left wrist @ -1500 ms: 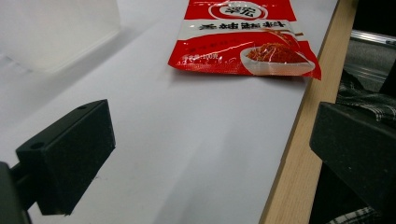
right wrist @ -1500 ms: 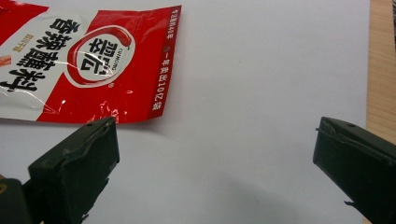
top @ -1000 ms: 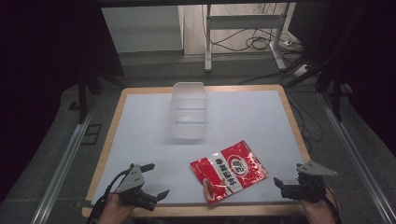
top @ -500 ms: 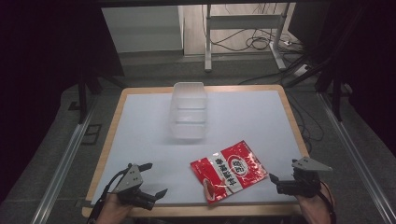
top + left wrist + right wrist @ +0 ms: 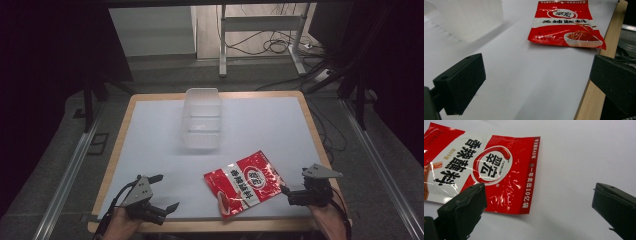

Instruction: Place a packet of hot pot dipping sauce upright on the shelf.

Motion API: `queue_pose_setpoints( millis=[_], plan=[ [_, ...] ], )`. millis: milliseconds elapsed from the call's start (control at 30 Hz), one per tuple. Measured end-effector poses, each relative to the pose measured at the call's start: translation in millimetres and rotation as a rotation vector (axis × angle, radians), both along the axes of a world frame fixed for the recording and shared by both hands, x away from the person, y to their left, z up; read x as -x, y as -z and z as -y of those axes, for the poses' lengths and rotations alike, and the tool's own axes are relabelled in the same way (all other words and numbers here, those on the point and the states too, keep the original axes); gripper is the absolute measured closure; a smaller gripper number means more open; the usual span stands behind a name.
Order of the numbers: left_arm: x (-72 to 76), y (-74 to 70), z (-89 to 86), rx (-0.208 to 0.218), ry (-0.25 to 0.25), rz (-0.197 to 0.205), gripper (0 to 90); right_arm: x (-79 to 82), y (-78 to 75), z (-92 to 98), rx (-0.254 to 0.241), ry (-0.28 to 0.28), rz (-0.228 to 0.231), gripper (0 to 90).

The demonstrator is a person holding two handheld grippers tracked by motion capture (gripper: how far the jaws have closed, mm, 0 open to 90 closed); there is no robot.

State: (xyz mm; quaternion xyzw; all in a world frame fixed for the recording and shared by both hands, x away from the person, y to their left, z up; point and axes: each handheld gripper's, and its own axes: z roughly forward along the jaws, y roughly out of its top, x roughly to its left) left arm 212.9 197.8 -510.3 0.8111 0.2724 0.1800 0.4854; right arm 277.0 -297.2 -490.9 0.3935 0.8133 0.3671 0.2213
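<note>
A red snack pouch point(image 5: 245, 182) with white lettering lies flat on the white table point(image 5: 150, 135), near the front edge and right of centre. My right gripper point(image 5: 286, 193) sits just right of the pouch, pointing at its right edge. Along its jaws, the right gripper point(image 5: 537, 210) is open, with the pouch point(image 5: 486, 170) edge just ahead of the left jaw. My left gripper point(image 5: 167, 191) hovers at the front left, open and holding nothing. From the left gripper point(image 5: 536, 82) the pouch point(image 5: 566, 25) lies well ahead.
A clear plastic container point(image 5: 202, 120) stands at the table's middle back, also seen as the container point(image 5: 469, 17) ahead and left of the left gripper. A wooden rim point(image 5: 320, 145) borders the table. Metal rails and cables lie on the floor beyond.
My right gripper has slid left, closing in on the pouch's right edge. The left gripper and the pouch have stayed where they were.
</note>
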Motion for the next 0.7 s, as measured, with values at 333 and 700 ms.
queue_pose_setpoints(
  millis=[333, 700],
  plan=[
    [0.3, 0.1, 0.6, -0.005, 0.005, 0.002, 0.3, -11.9, 6.3, -13.0, -0.028, -0.040, -0.039, 0.0],
    [0.7, 0.1, 0.9, -0.009, 0.010, 0.002, 0.3, -25.4, 14.4, -30.0, -0.009, -0.065, -0.060, 0.0]
  ],
)
